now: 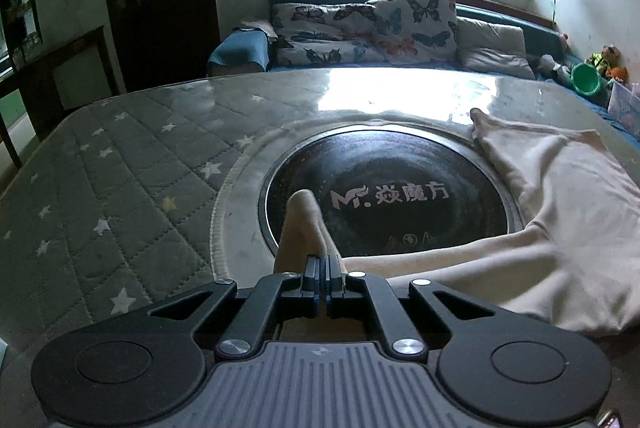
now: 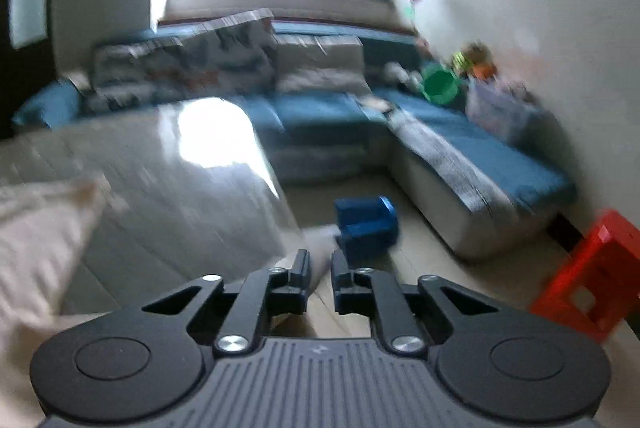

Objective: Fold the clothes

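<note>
A cream garment [image 1: 560,228] lies on the table, spread from the near middle to the right over part of the black round hotplate [image 1: 392,199]. My left gripper [image 1: 323,262] is shut on a bunched corner of the cream garment, which sticks up past the fingers. In the blurred right wrist view the cream garment [image 2: 36,240] lies at the left on the table. My right gripper [image 2: 320,260] has its jaws a small gap apart with a bit of cream cloth between them at the table's right edge; whether it grips the cloth is unclear.
The table [image 1: 120,179] has a quilted star cover under clear plastic. A blue sofa [image 2: 480,147] with butterfly cushions [image 1: 368,27] stands behind. A small blue toy chair [image 2: 366,224] and a red stool [image 2: 596,276] stand on the floor to the right.
</note>
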`<state>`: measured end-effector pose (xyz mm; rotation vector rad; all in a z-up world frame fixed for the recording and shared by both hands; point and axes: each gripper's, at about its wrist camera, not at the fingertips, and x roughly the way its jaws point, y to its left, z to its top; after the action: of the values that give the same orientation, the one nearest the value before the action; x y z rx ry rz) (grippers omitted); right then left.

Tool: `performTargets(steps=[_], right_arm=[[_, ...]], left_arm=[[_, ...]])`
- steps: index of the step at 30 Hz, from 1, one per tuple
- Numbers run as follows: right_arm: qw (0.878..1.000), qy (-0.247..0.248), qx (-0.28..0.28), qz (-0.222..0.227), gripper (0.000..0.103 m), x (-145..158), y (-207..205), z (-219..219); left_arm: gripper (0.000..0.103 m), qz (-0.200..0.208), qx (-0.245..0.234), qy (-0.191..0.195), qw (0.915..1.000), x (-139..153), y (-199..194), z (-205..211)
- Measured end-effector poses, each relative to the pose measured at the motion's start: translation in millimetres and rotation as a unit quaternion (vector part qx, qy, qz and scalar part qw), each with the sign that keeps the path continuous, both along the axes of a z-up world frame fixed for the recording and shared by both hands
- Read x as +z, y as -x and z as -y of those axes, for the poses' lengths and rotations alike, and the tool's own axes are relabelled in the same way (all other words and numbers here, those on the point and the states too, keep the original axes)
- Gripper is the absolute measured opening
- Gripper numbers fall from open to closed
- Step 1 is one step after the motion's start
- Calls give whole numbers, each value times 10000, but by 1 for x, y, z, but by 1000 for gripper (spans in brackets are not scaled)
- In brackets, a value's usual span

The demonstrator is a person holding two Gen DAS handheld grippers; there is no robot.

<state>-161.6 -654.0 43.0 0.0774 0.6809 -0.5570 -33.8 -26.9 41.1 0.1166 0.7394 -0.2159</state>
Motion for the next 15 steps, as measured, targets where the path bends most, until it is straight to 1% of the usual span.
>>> performTargets(steps=[3, 4, 6, 9, 10, 11, 12, 14, 15], right_arm=[[9993, 129, -186, -290, 16, -15, 13, 3], [9992, 123, -203, -313, 16, -17, 17, 2], [9998, 18, -98, -195, 16, -12, 25, -6], [9988, -12, 488, 90, 21, 3, 34, -37], [9971, -38, 736, 189, 25, 8, 35, -49], [9943, -106, 1025, 278, 30, 11, 36, -62], [9904, -202, 1324, 338, 33, 13, 34, -74], [9808, -427, 1862, 401, 33, 14, 27, -97], [9761, -553, 2063, 407, 33, 13, 23, -107]], left_arm=[[3, -8, -14, -92, 10000, -4, 0, 2], [3, -30, -17, -115, 9999, -5, 1, 2], [3, -61, -19, -138, 9999, -4, 2, -1], [6, -56, 50, -143, 9999, -1, 5, -4], [6, -26, 63, -166, 9998, 1, 6, -3], [7, 3, 75, -190, 9998, 2, 7, -3], [8, 21, 96, -207, 9997, 2, 8, -3], [9, -30, 146, -147, 9998, 2, 7, -5], [12, -63, 166, -142, 9997, 1, 6, -5]])
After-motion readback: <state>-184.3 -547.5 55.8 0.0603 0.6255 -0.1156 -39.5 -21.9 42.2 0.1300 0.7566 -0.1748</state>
